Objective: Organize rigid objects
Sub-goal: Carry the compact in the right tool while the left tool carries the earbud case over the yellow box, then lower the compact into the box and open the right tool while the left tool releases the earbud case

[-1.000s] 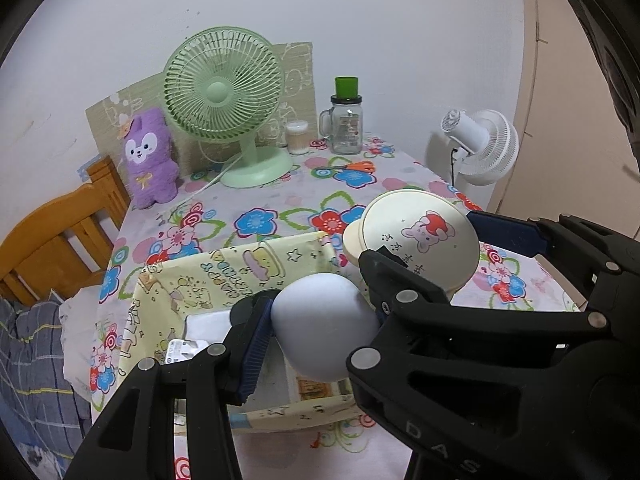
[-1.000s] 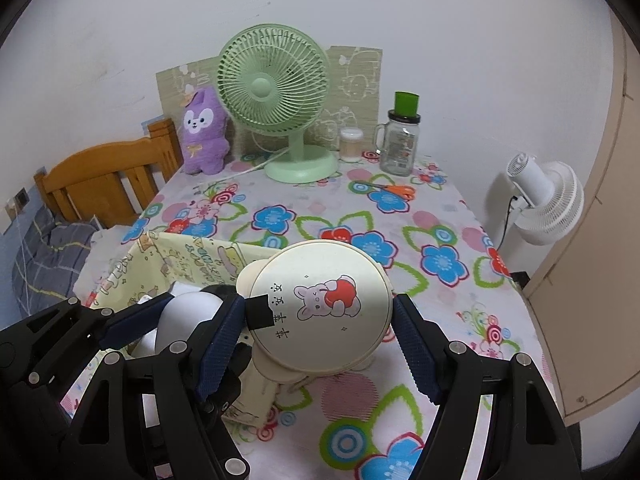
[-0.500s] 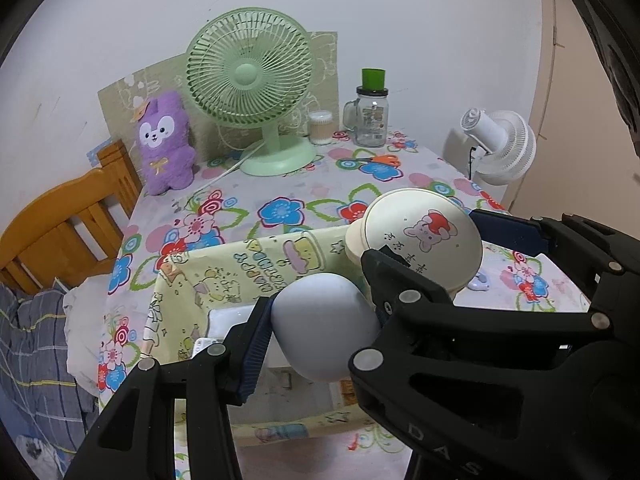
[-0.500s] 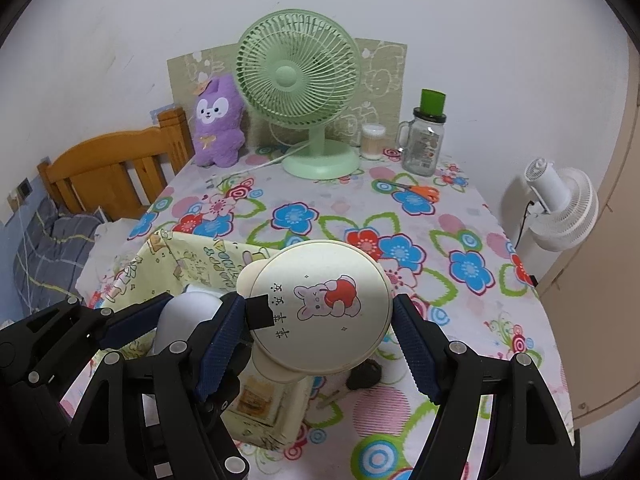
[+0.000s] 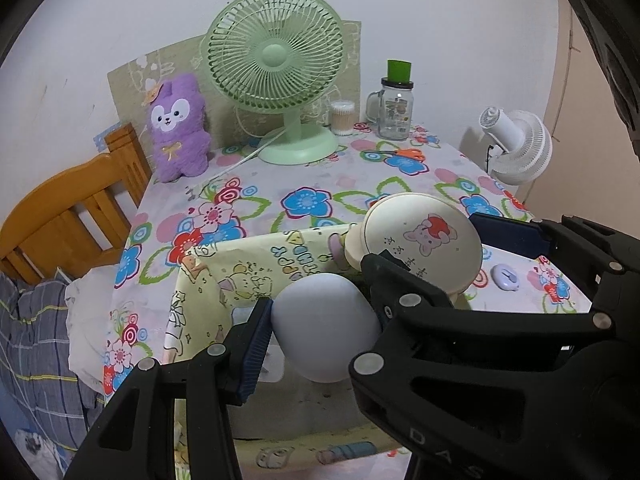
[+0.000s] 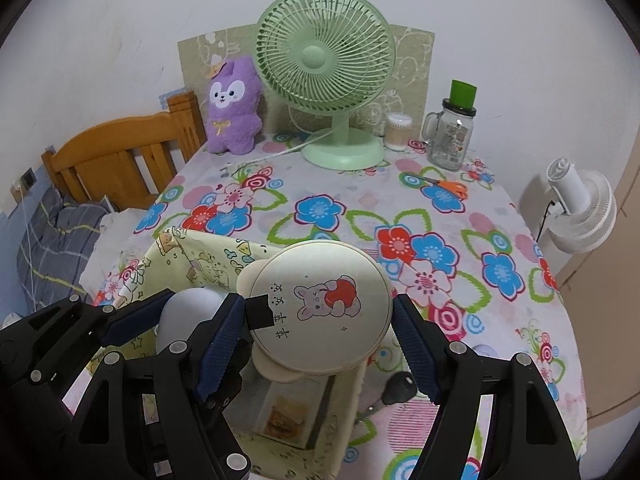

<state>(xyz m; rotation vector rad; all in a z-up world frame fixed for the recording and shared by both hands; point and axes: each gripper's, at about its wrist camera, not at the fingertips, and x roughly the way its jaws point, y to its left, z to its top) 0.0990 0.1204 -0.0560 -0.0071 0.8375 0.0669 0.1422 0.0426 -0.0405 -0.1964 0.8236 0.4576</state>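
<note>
My left gripper [image 5: 320, 324] is shut on a pale grey egg-shaped object [image 5: 326, 326] and holds it over the open yellow cartoon-print fabric box [image 5: 224, 276]. My right gripper [image 6: 320, 320] is shut on a round cream case with a bunny picture [image 6: 320, 306], held over the box's right side [image 6: 192, 264]. The case also shows in the left wrist view [image 5: 420, 240]. The grey object shows in the right wrist view [image 6: 184, 312], at the left between the left gripper's pads. Inside the box lie a white item [image 5: 276, 364] and a printed card [image 6: 284, 408].
On the floral tablecloth [image 6: 328, 208] stand a green desk fan [image 6: 326, 60], a purple plush [image 6: 232, 108], a glass jar with a green cap [image 6: 452, 132], a cotton-swab tub [image 6: 398, 126] and orange scissors [image 6: 444, 186]. A small lilac item [image 5: 506, 278] and a black key [image 6: 396, 388] lie near the box. White fan at the right [image 6: 580, 208], wooden bed frame at the left [image 6: 120, 152].
Both grippers have pulled back and risen with their objects still held; the table and the box look lower and farther. The lilac item and black key have come into view.
</note>
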